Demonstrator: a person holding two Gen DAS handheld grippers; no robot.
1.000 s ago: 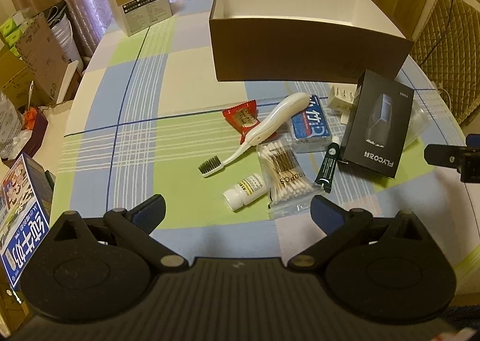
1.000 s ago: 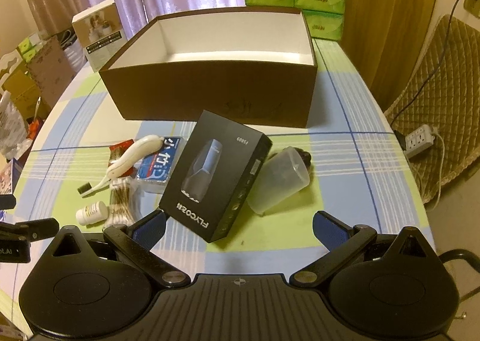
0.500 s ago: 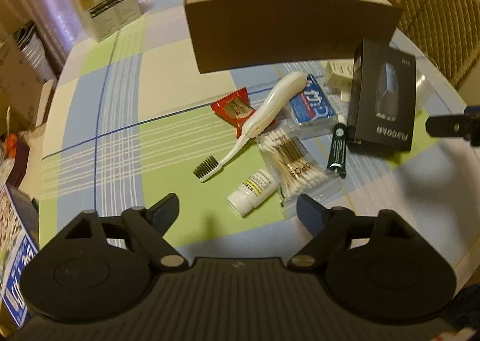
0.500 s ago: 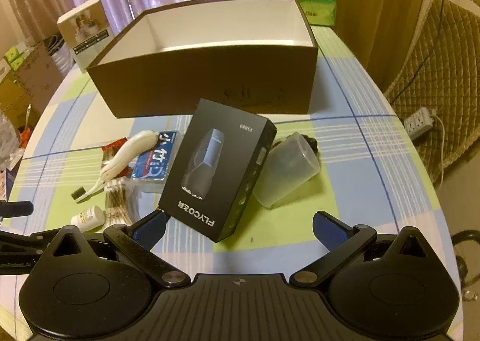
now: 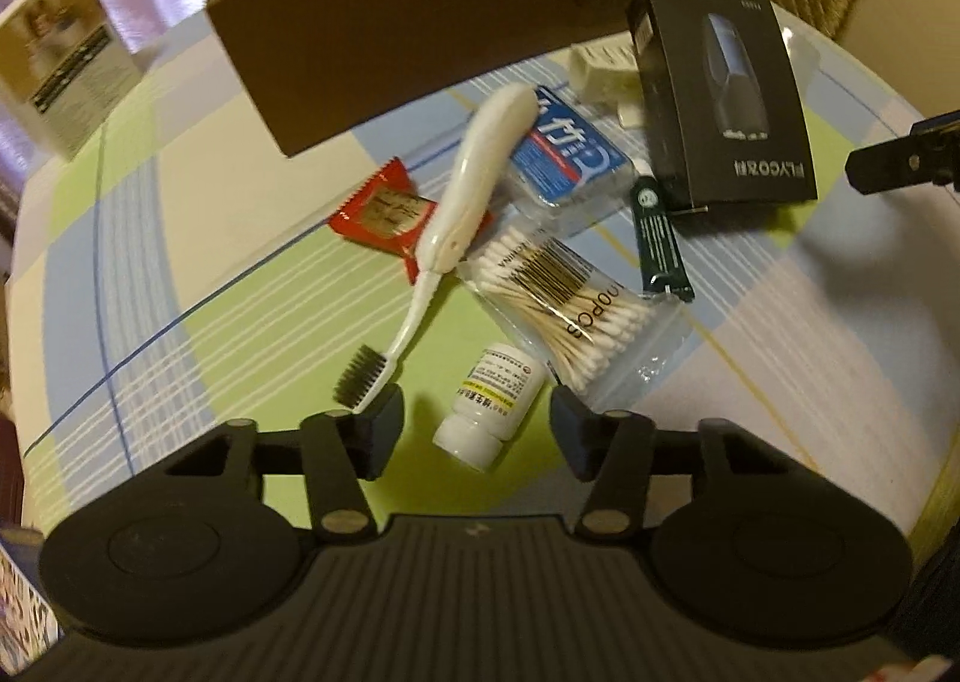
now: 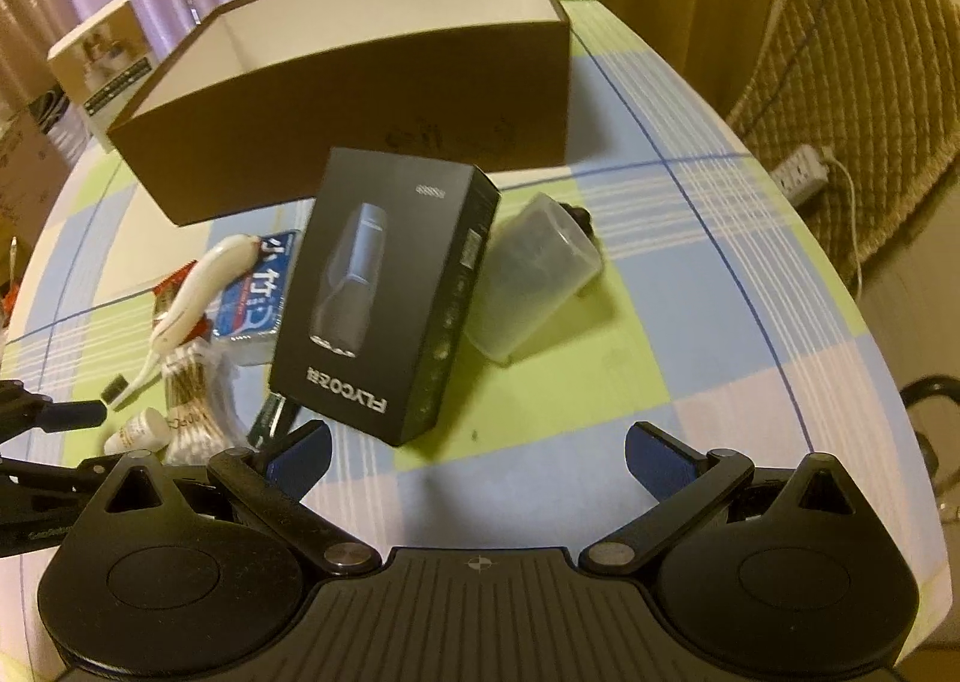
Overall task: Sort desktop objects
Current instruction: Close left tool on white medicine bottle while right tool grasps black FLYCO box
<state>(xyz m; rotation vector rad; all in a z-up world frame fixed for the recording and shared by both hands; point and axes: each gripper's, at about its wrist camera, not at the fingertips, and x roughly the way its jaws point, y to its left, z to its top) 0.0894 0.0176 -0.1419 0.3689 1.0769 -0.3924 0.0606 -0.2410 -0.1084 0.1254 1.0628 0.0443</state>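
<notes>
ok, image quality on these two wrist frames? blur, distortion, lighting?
Left wrist: motion blur smears the brown box; the pill bottle near the left gripper stays legible; strong fisheye bending at the rim. Right wrist: sharper, mild softness; FLYCO box readable; warm dim light, soft shadow under the right gripper.

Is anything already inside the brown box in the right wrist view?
No, the brown box shows only bare white inner walls; every item lies outside on the table.

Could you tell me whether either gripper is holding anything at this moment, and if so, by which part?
Nothing is held. The left gripper is open around the small white pill bottle without touching it; the right gripper is open and empty.
</notes>
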